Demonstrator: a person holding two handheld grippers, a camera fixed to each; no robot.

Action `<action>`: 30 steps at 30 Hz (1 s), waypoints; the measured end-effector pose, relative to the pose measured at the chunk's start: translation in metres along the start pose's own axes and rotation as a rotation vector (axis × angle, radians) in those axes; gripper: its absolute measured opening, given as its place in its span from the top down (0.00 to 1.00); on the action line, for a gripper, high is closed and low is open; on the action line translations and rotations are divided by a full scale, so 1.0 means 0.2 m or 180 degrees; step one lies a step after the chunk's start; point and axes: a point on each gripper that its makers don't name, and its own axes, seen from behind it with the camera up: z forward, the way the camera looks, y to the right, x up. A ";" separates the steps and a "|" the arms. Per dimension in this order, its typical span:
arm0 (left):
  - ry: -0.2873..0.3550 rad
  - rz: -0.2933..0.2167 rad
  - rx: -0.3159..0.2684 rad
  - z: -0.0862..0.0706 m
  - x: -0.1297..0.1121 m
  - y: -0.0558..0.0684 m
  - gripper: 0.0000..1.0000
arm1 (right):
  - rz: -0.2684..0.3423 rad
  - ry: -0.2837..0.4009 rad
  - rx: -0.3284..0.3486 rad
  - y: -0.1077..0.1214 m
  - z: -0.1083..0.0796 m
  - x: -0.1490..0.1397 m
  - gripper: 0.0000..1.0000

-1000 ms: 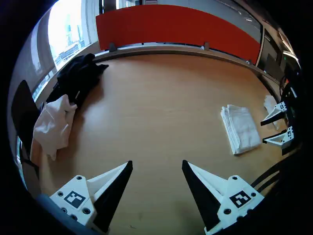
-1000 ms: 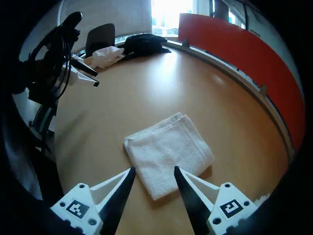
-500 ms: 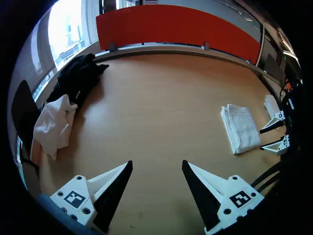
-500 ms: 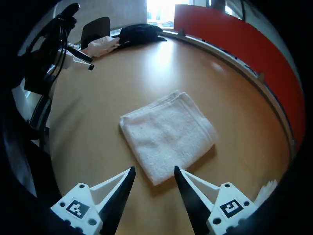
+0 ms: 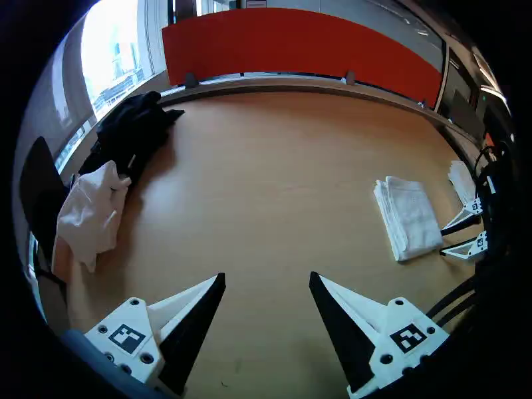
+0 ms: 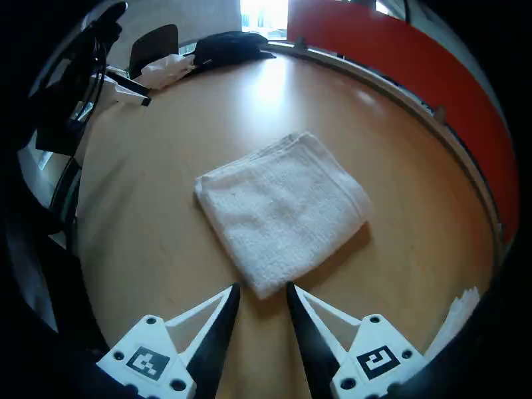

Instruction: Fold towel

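At the far left of the left gripper view, a crumpled white cloth [image 5: 90, 213] and a black garment [image 5: 133, 133] lie near the edge of the wooden table [image 5: 266, 166], well apart from the work. The left gripper [image 5: 266, 276] hovers over bare wood, jaws wide, with nothing between them. Further right the white terry towel [image 5: 409, 216] lies flat on the table, folded into a compact square of several layers. At its right side sits the right gripper [image 5: 444, 243]. In the right gripper view its jaws stand only narrowly apart, with the towel's near corner right at the tips and not visibly pinched. The towel looks light, soft and limp. The terry should grip well, but the layers will likely slide and splay. The best hold is probably a corner, pinching every layer at once.
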 end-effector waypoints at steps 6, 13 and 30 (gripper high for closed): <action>-0.0002 0.0000 -0.0002 0.00 0.00 0.00 0.06 | 0.0007 -0.0033 -0.0012 0.00 0.00 -0.02 0.64; -0.0006 0.0003 -0.0002 0.00 0.00 0.00 0.06 | 0.0031 -0.0027 -0.0038 0.01 0.01 -0.02 0.87; 0.0006 0.0010 -0.0018 0.00 0.00 0.01 0.06 | 0.0054 0.0124 -0.0120 0.05 -0.05 0.08 0.96</action>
